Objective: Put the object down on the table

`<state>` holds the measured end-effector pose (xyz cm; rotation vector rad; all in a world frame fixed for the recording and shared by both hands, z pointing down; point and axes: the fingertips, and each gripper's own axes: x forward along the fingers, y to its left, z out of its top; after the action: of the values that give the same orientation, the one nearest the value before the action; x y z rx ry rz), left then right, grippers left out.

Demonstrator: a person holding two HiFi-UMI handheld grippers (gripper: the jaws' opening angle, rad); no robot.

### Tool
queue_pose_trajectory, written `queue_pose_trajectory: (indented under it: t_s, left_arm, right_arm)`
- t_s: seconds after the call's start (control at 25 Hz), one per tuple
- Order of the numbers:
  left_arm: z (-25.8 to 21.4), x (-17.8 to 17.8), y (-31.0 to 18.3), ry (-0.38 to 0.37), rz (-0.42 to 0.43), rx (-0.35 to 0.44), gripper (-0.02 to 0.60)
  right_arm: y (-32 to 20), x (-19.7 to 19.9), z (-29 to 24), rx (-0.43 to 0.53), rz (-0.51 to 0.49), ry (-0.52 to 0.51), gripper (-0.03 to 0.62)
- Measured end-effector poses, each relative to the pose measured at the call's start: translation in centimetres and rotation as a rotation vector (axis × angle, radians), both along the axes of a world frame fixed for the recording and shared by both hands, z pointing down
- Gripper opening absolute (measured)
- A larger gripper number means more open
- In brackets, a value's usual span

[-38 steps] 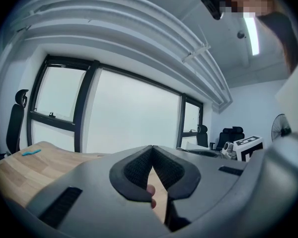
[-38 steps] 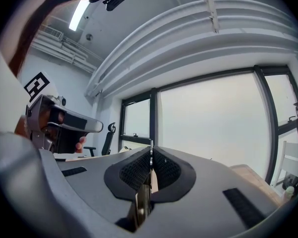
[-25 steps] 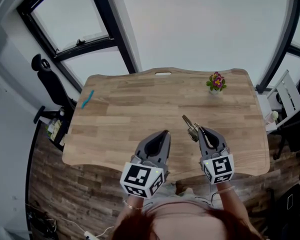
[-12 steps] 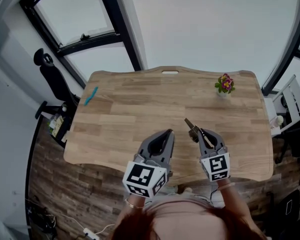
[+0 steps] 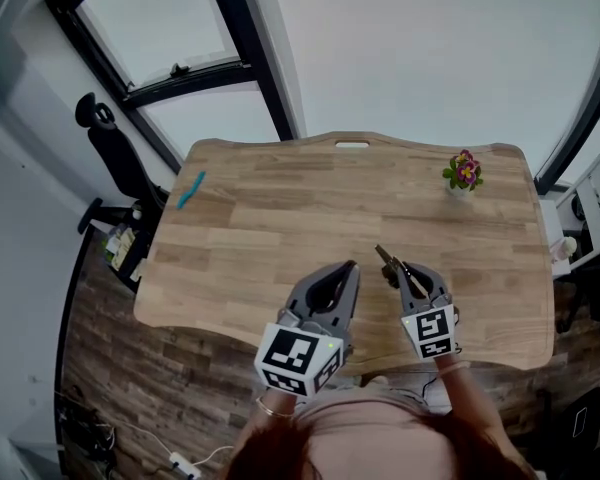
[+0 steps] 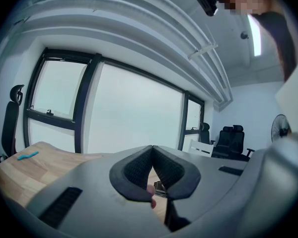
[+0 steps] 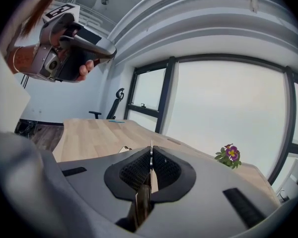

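Object (image 5: pixel 387 264): thin, flat, metallic.

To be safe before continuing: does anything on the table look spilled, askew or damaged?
Nothing stands out. The flower pot stands upright; the teal item lies flat near the left edge of the table.

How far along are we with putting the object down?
Done: the right claw is shut on a thin metal object, held over the wooden table. In hand: carrying it, not yet set down. To do: lower it onto the wood and open. The left claw is shut, empty.
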<state>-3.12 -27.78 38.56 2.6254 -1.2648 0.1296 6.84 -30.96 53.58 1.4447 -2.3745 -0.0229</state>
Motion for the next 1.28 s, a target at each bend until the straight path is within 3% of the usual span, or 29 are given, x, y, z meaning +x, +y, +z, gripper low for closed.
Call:
queue_pose_trajectory:
  t_s: [0.72,1.28]
  left_arm:
    - [0.5,-0.3,0.1,0.0,-0.019,-0.009,0.002]
    - [0.7,-0.7,0.4,-0.002,-0.038,-0.016,0.002]
  right_arm:
    - [-0.5,-0.7,5.8,-0.112,-0.032,0.057,0.005]
    - [-1.3,-0.6,8.3,-0.122,-0.06,0.108,0.005]
